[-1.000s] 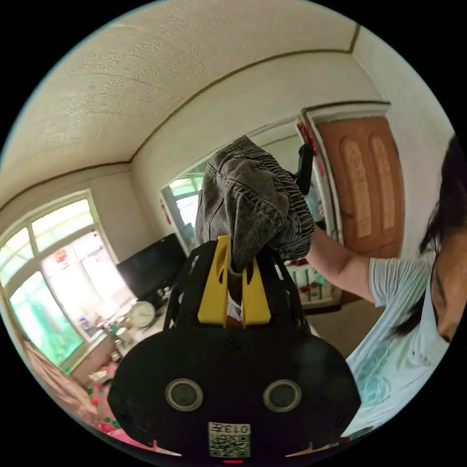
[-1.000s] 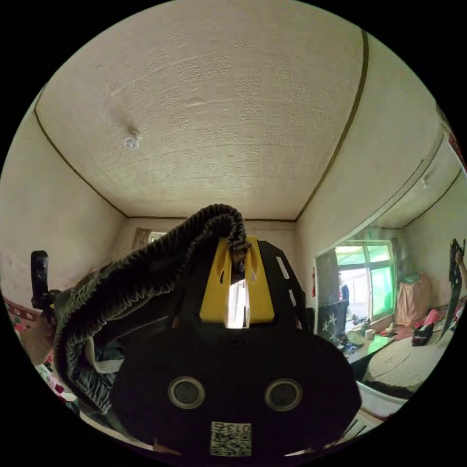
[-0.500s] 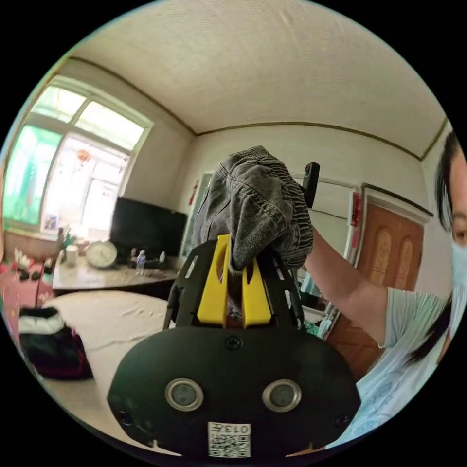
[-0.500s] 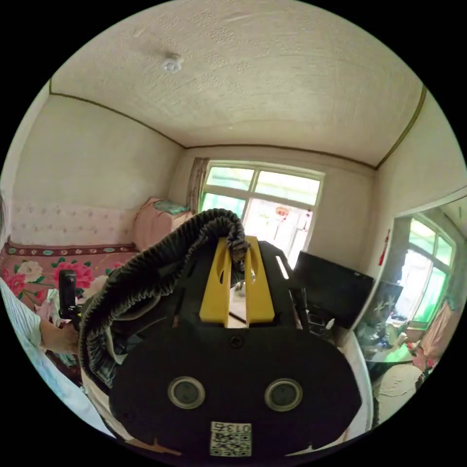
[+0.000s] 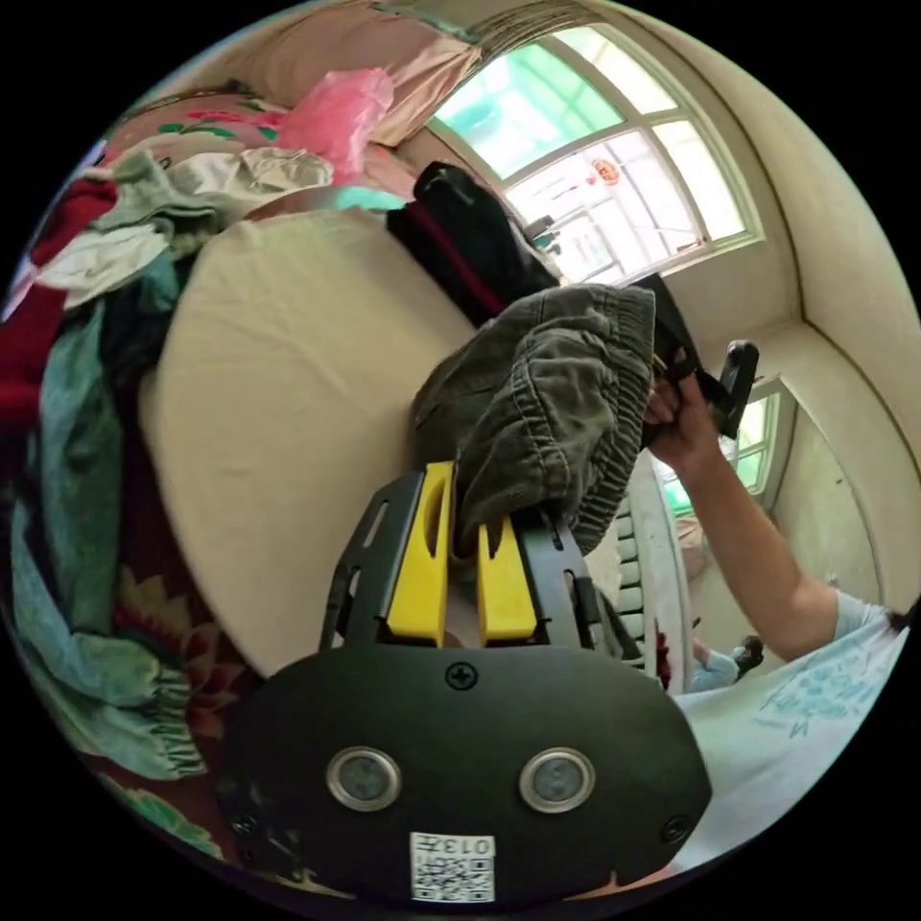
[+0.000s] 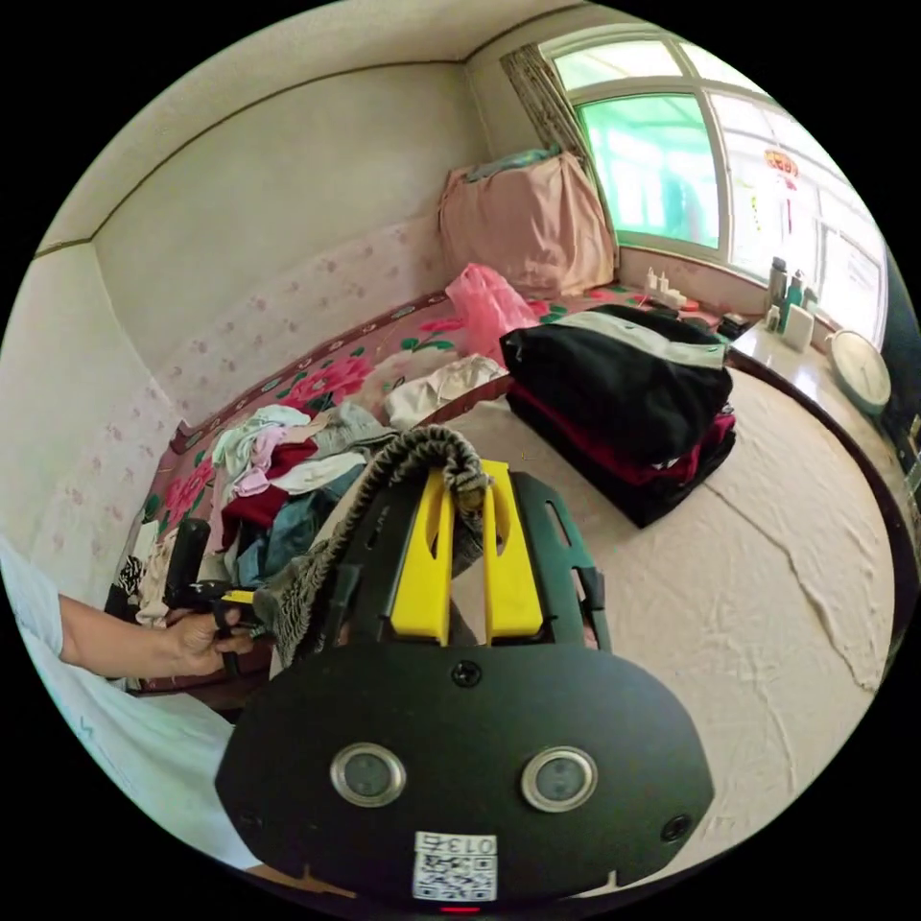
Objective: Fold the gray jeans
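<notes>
A beige bed sheet (image 6: 767, 576) spread across the right of the right gripper view, a folded dark stack (image 6: 624, 403) resting on it at upper centre and a heap of loose clothes (image 6: 278, 470) lying at centre left. The gray jeans (image 5: 537, 413) hung bunched above the sheet, not yet laid down, their elastic waistband (image 6: 422, 451) stretched as the long axis between the two tools. The left tongs (image 5: 463, 556) were clamped on denim at centre frame; the right tongs (image 6: 467, 547) were clamped on the waistband edge. Each pair held one end, so neither hand seemed nearer; the likely next move was lowering the jeans flat onto the sheet.
</notes>
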The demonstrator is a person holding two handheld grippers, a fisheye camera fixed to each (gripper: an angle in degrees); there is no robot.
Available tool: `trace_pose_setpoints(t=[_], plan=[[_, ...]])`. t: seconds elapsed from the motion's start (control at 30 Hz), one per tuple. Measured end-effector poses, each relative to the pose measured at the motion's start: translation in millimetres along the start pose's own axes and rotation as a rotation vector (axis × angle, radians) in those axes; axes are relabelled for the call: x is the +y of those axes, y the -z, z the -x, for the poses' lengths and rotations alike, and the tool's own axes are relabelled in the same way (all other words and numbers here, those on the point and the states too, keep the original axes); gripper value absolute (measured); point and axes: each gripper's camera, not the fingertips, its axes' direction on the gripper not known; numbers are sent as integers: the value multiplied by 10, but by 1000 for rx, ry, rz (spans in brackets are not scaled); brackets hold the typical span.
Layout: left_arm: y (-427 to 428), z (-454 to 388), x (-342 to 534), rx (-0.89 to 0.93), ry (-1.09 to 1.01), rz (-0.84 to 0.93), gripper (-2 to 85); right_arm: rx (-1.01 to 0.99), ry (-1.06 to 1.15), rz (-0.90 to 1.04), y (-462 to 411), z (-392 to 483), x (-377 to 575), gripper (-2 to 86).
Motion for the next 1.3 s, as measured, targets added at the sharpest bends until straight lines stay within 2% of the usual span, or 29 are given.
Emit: trace_pose_setpoints(t=[0.07,0.17,0.27,0.33,0.43,0.5,0.57,0.6,0.63,0.77,0.9,1.03,1.07,1.2,1.3], plan=[[145,118,49,-40,2,-2,41,-41,25,20,-215,125,-26,87],[461,162,-29,-129,-67,20,80,-122,53,-26,-84,165,-80,124],[870,67,-247,-209,-136,-119,135,-196,-11,-99,324,9,24,125],[954,-148,-554,-267,-223,-180,183,-138,-26,-118,589,-59,220,125],[497,-508,-923,-316,-379,-104,213,67,-127,-83,941,-225,774,126],[52,-605,-1091,-312,-416,-7,192,194,-210,1,1079,-328,1174,126],[-381,-522,-1241,-293,-384,119,108,296,-317,145,1211,-423,1668,126],[-590,-428,-1316,-243,-380,198,24,314,-327,181,1231,-427,1768,126],[-709,-338,-1395,-188,-342,245,18,363,-341,248,1253,-420,1938,127],[-762,-446,-1505,-136,-432,290,19,391,-290,420,1089,-330,2192,129],[-912,-1013,-1306,-32,-769,466,123,397,-217,523,788,-298,2149,125],[-1366,-1292,-973,-231,-1064,596,138,371,-248,538,634,-427,2083,87],[-1423,-1305,-963,-249,-1078,596,138,363,-256,551,615,-446,2059,54],[-1791,-1369,-929,-425,-1159,674,90,375,-216,627,574,-384,1934,24],[-1706,-1518,-1051,-436,-1190,704,61,441,-179,601,774,-244,1774,17]])
